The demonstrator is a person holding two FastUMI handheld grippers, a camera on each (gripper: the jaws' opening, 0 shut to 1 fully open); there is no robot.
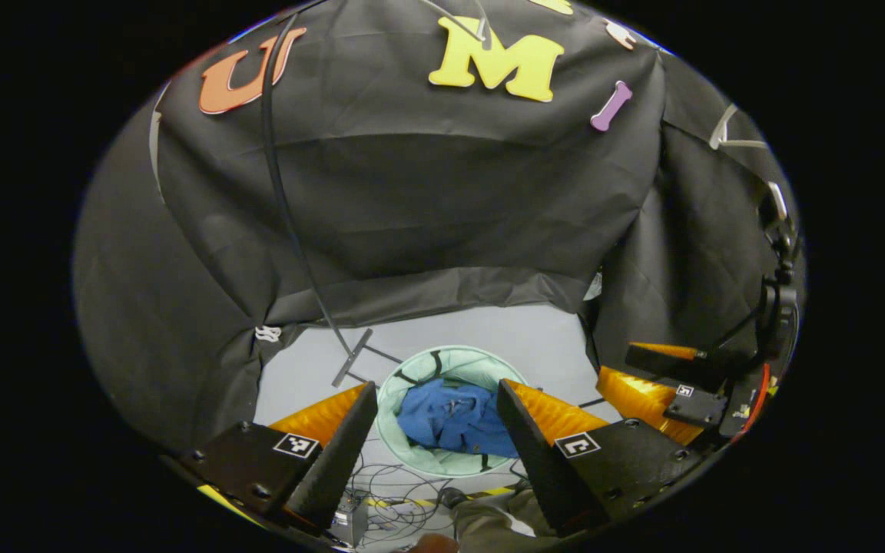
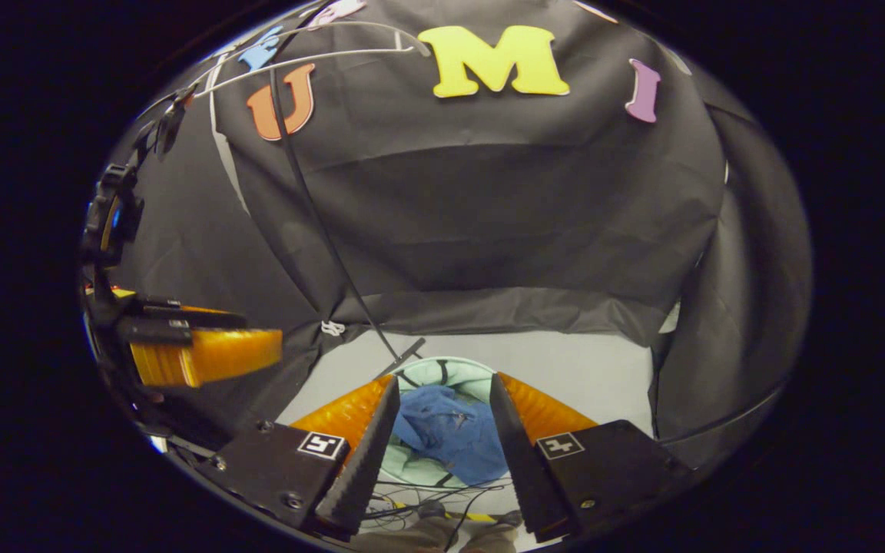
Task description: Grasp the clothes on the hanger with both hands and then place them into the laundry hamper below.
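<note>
Left gripper view: left hand-held gripper (image 1: 437, 430) spread wide, empty, hanging high over the hamper (image 1: 412, 376) on the floor (image 1: 488, 330); blue clothes (image 1: 454, 418) bunched inside, straight below and between the fingers. Right gripper view: right hand-held gripper (image 2: 439, 426) likewise wide and empty, above the same hamper (image 2: 450, 372), clothes (image 2: 446, 430) framed between its fingers. Neither noticeably nearer. Bundle's long axis hard to tell. Probably finished; nothing left but retreat.
</note>
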